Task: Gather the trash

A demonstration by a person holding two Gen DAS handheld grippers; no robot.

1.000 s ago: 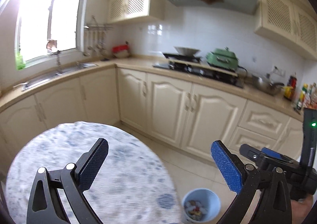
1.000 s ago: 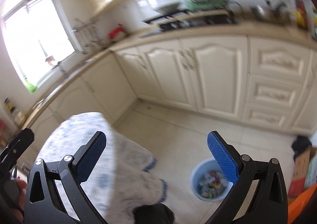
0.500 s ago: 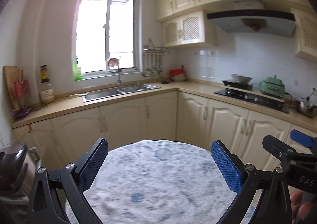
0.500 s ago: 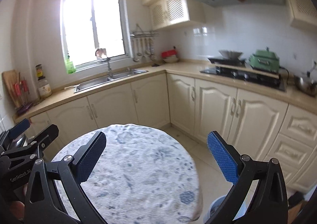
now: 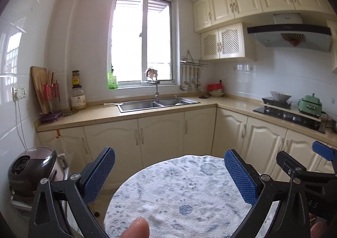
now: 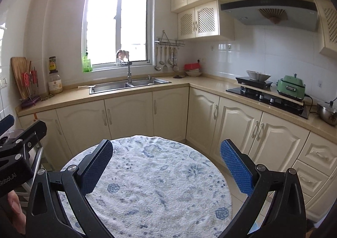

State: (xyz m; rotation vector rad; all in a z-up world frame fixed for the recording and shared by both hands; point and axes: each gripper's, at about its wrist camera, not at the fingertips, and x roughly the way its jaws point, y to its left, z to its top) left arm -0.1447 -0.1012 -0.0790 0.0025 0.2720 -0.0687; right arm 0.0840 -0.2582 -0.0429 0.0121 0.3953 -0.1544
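Observation:
A round table under a white cloth with blue flowers [image 5: 179, 196] [image 6: 158, 185] fills the lower middle of both views, and I see no trash on it. My left gripper [image 5: 168, 158] hovers open over the near part of the table, nothing between its blue pads. My right gripper [image 6: 166, 149] is open and empty too, held beside it. Each gripper shows in the other's view: the right gripper [image 5: 305, 166] at the right edge, the left gripper [image 6: 21, 139] at the left edge. No trash bin is in view.
An L-shaped counter with cream cabinets runs behind the table, holding a steel sink [image 5: 158, 104] [image 6: 130, 86] under the window and a hob with a green pot [image 6: 291, 87] on the right. A dark rice cooker [image 5: 31, 166] sits on a rack left of the table.
Both views have swung up and to the left, from the floor with the blue bin of trash to the sink and window. The bin has left view. Both grippers stay open.

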